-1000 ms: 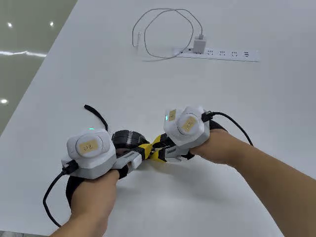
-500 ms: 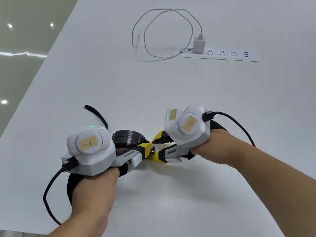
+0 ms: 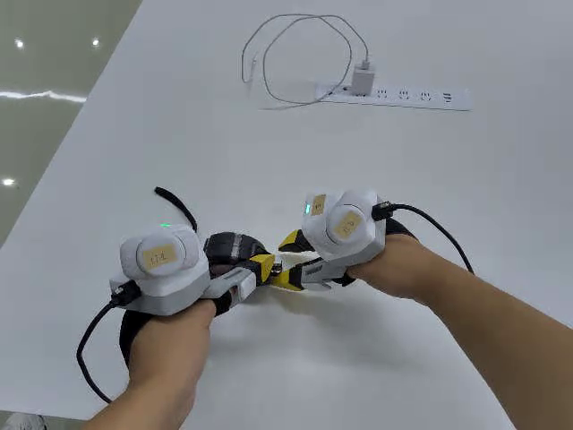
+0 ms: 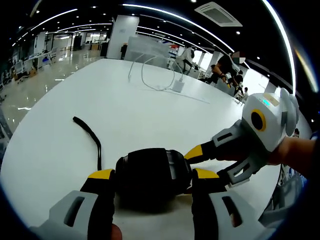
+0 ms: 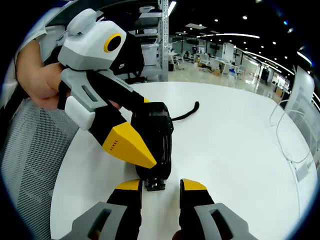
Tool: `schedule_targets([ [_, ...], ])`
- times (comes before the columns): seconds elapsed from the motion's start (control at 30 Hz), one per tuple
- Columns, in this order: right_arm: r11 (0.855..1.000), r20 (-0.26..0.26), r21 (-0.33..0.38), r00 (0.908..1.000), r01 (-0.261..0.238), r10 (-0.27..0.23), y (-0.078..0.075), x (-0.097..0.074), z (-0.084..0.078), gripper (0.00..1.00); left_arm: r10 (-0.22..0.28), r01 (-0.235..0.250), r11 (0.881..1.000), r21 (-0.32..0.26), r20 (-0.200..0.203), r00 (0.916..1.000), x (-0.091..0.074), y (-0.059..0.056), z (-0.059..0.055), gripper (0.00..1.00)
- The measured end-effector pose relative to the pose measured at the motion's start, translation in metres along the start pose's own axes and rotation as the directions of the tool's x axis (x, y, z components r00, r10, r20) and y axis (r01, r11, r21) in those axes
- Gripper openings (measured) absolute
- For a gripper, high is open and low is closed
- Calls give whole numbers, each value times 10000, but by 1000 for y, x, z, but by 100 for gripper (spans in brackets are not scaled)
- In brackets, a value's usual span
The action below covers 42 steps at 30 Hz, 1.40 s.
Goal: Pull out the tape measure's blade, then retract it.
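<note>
Near left, the left gripper point(image 4: 153, 176) has its jaws pressed against both sides of the black tape measure point(image 5: 160, 135), holding it on the white table point(image 3: 430, 179). Just right of it, the right gripper point(image 5: 160, 186) has its jaws parted, with a gap between them. The small metal hook point(image 5: 155, 184) at the blade's end sits in that gap and is not yet pinched.

The hook is thin, so the jaws could close beside it or catch only its edge. The blade would then slip free once the pull begins. The case looks rounded and smooth. A hard tug could twist it in the left jaws or drag it across the table. If the hook is let go too soon on the way back, the blade may whip in.

The black strap point(image 3: 175, 208) trails off just beyond the case and could snag. The power strip point(image 3: 394, 95) and its cable point(image 3: 295, 54) lie far off, out of the way.
</note>
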State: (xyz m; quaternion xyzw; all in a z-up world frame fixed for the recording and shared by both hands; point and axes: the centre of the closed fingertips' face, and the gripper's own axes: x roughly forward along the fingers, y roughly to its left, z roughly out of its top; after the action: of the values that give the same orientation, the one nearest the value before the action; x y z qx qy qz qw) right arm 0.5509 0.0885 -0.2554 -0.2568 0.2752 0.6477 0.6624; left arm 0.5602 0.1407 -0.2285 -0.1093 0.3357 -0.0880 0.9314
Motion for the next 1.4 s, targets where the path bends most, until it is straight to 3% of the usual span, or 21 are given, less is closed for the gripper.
schedule_targets([
  [0.4, 9982, 485, 565, 9986, 206, -233, 5, -8, 5, 34, 13, -16, 9992, 400, 65, 10000, -10, 3, 4, 63],
  [1.0, 9945, 553, 827, 9961, 646, -693, 9, -21, 4, 45, -68, 59, 9969, 787, 106, 9999, -15, 7, 4, 64],
  [1.4, 9837, 673, 1282, 9884, 1265, -1358, 12, -41, -3, 54, -293, 242, 9857, 1668, 282, 9992, -24, 3, 12, 69],
])
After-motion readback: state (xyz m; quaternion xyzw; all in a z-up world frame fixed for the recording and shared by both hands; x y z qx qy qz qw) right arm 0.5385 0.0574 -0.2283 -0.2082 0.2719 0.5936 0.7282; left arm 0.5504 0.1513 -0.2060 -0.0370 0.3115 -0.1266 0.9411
